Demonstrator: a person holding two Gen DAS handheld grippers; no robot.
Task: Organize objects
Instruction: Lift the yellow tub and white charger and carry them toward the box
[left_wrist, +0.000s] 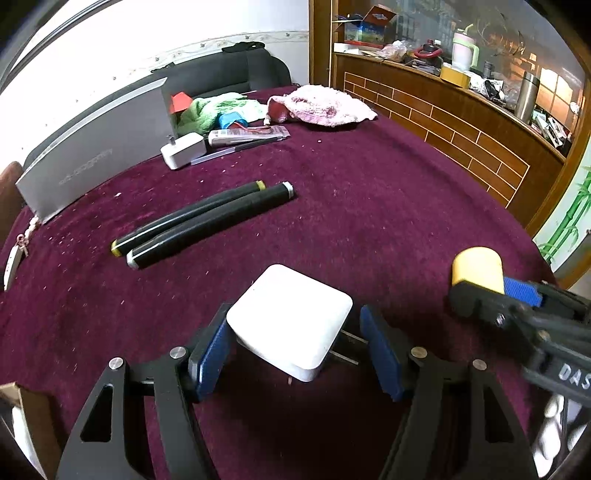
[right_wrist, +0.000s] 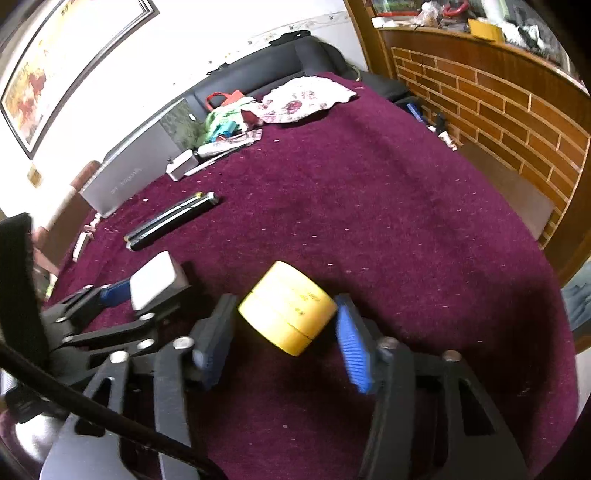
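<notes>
In the left wrist view, our left gripper (left_wrist: 295, 347) frames a white plug adapter (left_wrist: 290, 319) at about 6 o'clock. The left pad touches its side; the right pad (left_wrist: 380, 354) stands just off it, near the two metal prongs that stick out toward 4 o'clock. We cannot tell whether the adapter is gripped or merely bracketed, nor whether it rests on the maroon tablecloth (left_wrist: 369, 206). At 9 to 10 o'clock two black cylinders (left_wrist: 207, 221) lie side by side, touching. Beyond them, near 11 o'clock, sit a second white adapter (left_wrist: 183, 149) and a grey box (left_wrist: 99, 147). At 3 o'clock our right gripper (left_wrist: 480, 291) shows beside a yellow roll (left_wrist: 476, 264).

In the right wrist view, the yellow roll (right_wrist: 288, 312) lies between the fingers of the right gripper (right_wrist: 286, 332) at centre, tilted. The jaws stand wide, with a visible gap at the left pad; the blue right pad (right_wrist: 351, 347) is at or nearly at the roll. The left gripper (right_wrist: 110, 291) and adapter (right_wrist: 155, 278) appear at 9 o'clock.

We judge the risks thus: closing on the adapter could catch a prong on the right pad and twist it out. The roll, round and tilted, may roll away if squeezed off-centre. The two grippers work close together and could collide.
</notes>
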